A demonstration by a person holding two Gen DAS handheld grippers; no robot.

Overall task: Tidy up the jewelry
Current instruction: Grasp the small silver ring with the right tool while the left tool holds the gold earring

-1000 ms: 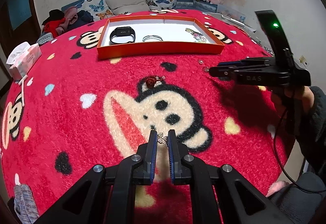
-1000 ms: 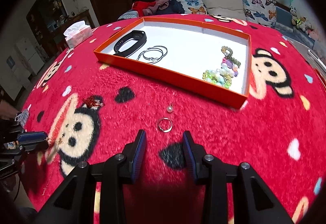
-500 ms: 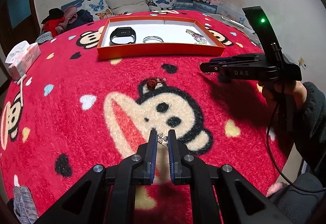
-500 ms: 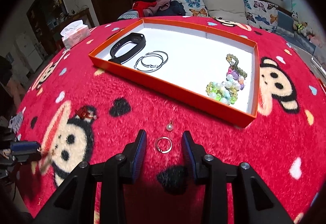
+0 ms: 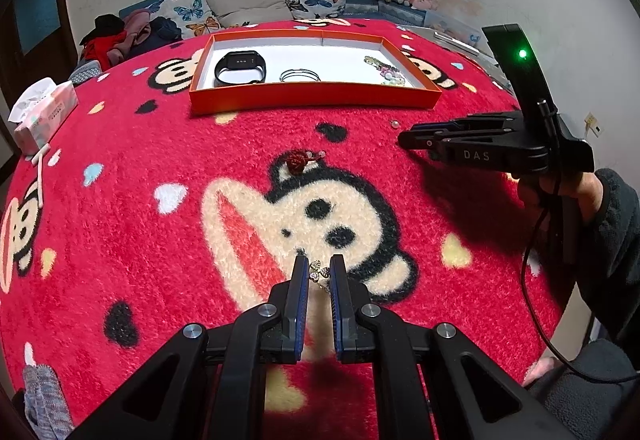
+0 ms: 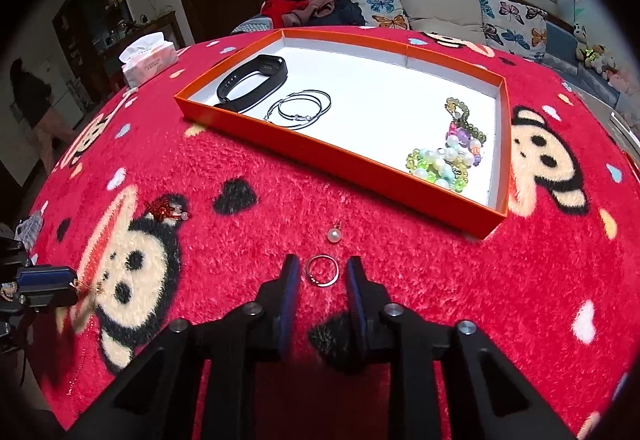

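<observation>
My left gripper (image 5: 319,264) is shut on a small gold clover chain (image 5: 320,272) low on the red monkey-print blanket (image 5: 120,240). A silver ring (image 6: 322,271) lies on the blanket between the fingers of my right gripper (image 6: 322,266). Its jaws are closing, with a gap still showing on both sides of the ring. A pearl earring (image 6: 334,235) sits just beyond the ring. The orange tray (image 6: 340,155) further back holds a black fitness band (image 6: 256,79), thin silver bangles (image 6: 302,105) and bead bracelets (image 6: 452,155). A red knot charm (image 6: 162,209) lies to the left.
A tissue pack (image 6: 148,57) sits at the blanket's far left edge. A sofa with butterfly pillows (image 6: 440,11) and piled clothes stands behind. A person's dark sleeve (image 5: 608,224) and a cable hang at the right. Grey cloth (image 5: 40,392) lies at the near left corner.
The ring, just ahead of the right fingertips a second ago, now lies between them, and those fingers have drawn closer together. The left gripper has kept still on its chain.
</observation>
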